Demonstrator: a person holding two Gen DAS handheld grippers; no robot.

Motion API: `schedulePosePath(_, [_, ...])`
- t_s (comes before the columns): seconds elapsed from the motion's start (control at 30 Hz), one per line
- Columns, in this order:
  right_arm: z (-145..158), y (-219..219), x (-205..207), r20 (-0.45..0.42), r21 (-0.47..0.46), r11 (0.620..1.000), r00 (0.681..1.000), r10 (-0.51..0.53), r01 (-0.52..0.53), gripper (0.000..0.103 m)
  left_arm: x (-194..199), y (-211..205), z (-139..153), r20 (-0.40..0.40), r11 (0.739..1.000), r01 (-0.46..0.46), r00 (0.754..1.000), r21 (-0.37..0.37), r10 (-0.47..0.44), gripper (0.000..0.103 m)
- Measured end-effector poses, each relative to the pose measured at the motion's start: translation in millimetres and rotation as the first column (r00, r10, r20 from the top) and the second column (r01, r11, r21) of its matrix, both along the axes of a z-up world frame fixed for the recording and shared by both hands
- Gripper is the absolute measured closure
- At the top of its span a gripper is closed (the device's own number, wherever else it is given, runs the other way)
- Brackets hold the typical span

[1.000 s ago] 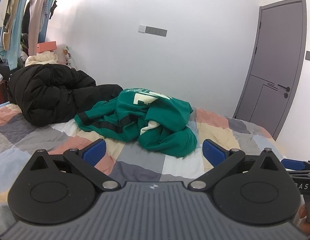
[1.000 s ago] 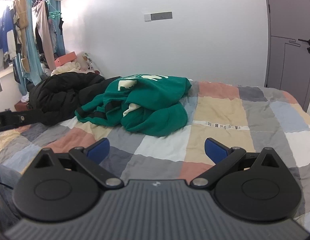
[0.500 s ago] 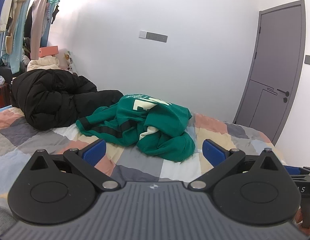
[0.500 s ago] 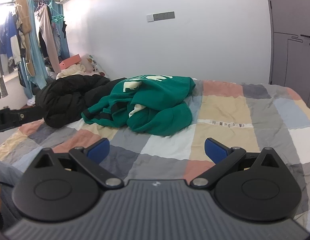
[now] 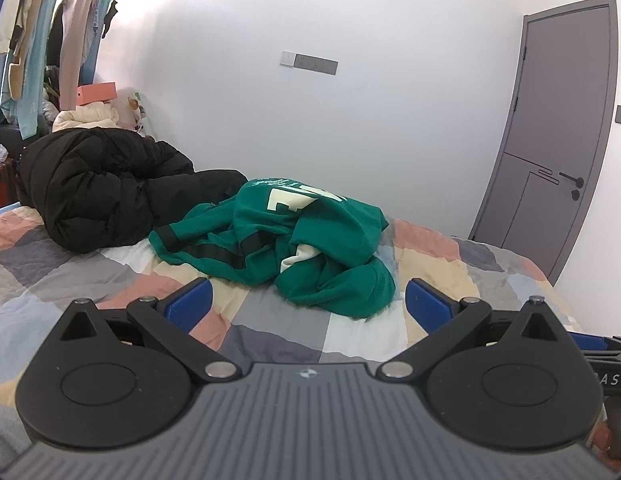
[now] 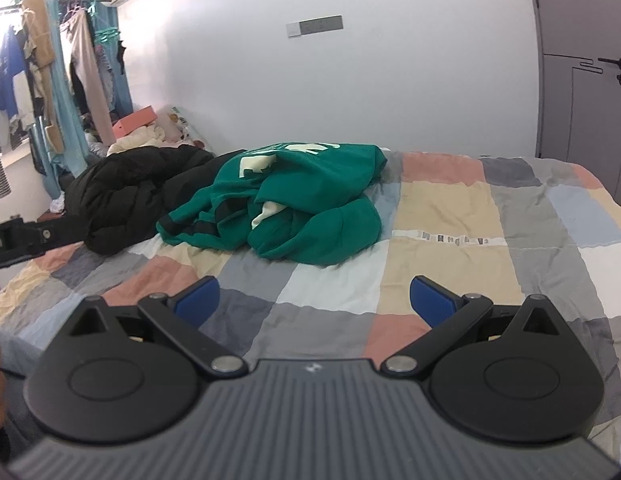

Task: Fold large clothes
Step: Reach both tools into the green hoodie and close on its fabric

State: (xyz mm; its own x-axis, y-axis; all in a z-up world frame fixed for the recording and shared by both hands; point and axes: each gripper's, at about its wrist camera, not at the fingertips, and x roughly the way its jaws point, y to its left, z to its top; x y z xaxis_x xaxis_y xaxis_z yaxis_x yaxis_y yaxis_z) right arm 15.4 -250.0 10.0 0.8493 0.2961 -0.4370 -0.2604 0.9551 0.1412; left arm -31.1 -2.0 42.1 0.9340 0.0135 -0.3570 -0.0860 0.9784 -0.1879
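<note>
Patchwork bedspread (image 5: 270,328) against white wall; green sweatshirt (image 5: 294,240) crumpled mid-bed, touching black puffer jacket (image 5: 102,192). Left gripper (image 5: 306,300) and right gripper (image 6: 314,294): 2 blue-padded jaws spread wide, empty, short of sweatshirt.

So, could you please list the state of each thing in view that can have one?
Left gripper: open, empty, short of the clothes.
Right gripper: open, empty.
Green sweatshirt: crumpled, unfolded, on the bed.
Black puffer jacket: bunched up, touching the sweatshirt.
Patchwork quilt: spread, lightly wrinkled.
Grey door: closed.
</note>
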Motion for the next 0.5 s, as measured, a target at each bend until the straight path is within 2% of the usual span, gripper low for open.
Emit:
schedulePosePath(0.17, [5, 7, 22, 0.002, 0.007, 1.000, 1.000, -0.002, 0.002, 0.000, 27, 11, 7, -0.003, 1.000, -0.006, 1.000, 0.001, 0.006, 0.000])
schedulePosePath(0.3, [9, 21, 45, 0.026, -0.014, 1.000, 1.000, 0.015, -0.015, 0.000, 56, 26, 17, 0.005, 0.998, 0.017, 1.000, -0.060, -0.016, 0.000])
schedulePosePath(0.37, [10, 29, 61, 0.026, -0.019, 1.000, 1.000, 0.016, -0.016, 0.000, 73, 32, 20, 0.008, 0.998, 0.004, 1.000, -0.067, -0.003, 0.000])
schedulePosePath(0.5, [7, 42, 101, 0.006, 0.039, 0.998, 0.999, 0.053, -0.053, 0.000, 119, 45, 21, -0.015, 0.997, -0.029, 1.000, -0.069, 0.028, 0.000])
